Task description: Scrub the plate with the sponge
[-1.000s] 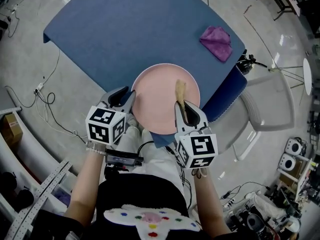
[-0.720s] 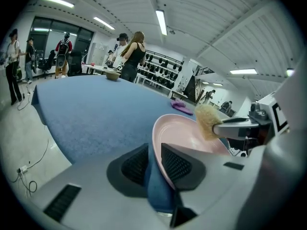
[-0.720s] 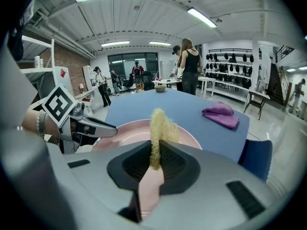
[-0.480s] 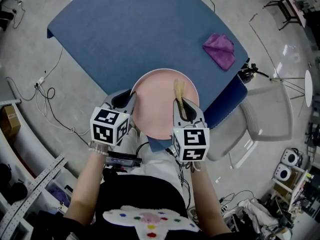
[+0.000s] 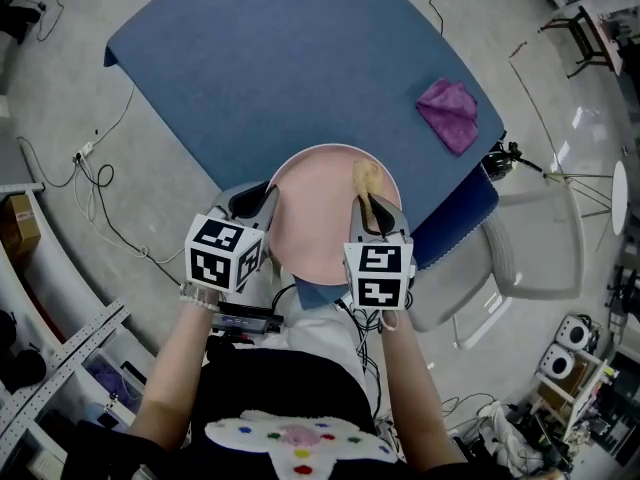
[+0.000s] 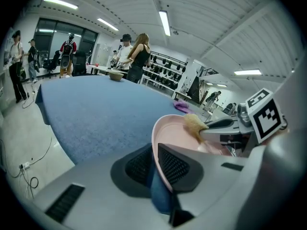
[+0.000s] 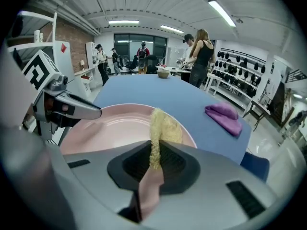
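Your left gripper (image 5: 262, 196) grips the plate (image 5: 318, 218) at its 9 o'clock rim; your right gripper (image 5: 376, 208) holds the sponge (image 5: 366, 180) at 2 o'clock.

Lab or workshop hall, large and open-plan. Bare ceiling with strip lights (image 6: 164, 23); grey hard floor (image 5: 160, 218) strewn with loose cables (image 5: 95, 183). Wall racks (image 7: 235, 63) carry rows of dark gear. Perforated metal rail (image 5: 72, 353) and cardboard box (image 5: 18, 233) at the floor edge. Blue-covered work table (image 5: 290, 68); more tables behind, people (image 6: 135, 56) standing at them. Brick wall (image 7: 72, 44) on one side, glazed partition (image 7: 139, 41) at the far end
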A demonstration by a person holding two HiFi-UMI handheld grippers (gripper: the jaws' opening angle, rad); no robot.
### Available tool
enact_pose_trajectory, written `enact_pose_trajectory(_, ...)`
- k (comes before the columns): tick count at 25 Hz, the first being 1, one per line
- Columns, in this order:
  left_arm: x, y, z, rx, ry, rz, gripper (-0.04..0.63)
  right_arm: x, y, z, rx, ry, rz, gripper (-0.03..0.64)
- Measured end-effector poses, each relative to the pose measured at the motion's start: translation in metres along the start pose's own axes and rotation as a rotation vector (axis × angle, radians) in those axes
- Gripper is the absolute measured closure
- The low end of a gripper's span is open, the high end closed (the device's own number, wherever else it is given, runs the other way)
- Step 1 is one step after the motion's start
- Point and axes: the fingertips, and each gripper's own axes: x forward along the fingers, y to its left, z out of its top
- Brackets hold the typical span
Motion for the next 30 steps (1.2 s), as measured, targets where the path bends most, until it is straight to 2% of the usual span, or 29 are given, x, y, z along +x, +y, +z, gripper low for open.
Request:
enact_pose_trajectory(15, -0.002, -0.001, -0.001, -0.019, -0.006, -0.02, 0.549, 0.024, 0.006, 0.003, -0.091, 0.091, 0.039, 0.575)
enact_pose_trajectory(24, -0.002, -0.001, -0.001, -0.045, -0.01, -0.028, 0.551, 0.035, 0.022, 0.01, -0.261, 0.117, 0.066, 0.575)
enact_pose_trajectory(30, -0.001, 0.0, -0.001, -0.094, -0.013, -0.047, 0.552, 0.042, 0.036, 0.014, -0.416, 0.124, 0.087, 0.575)
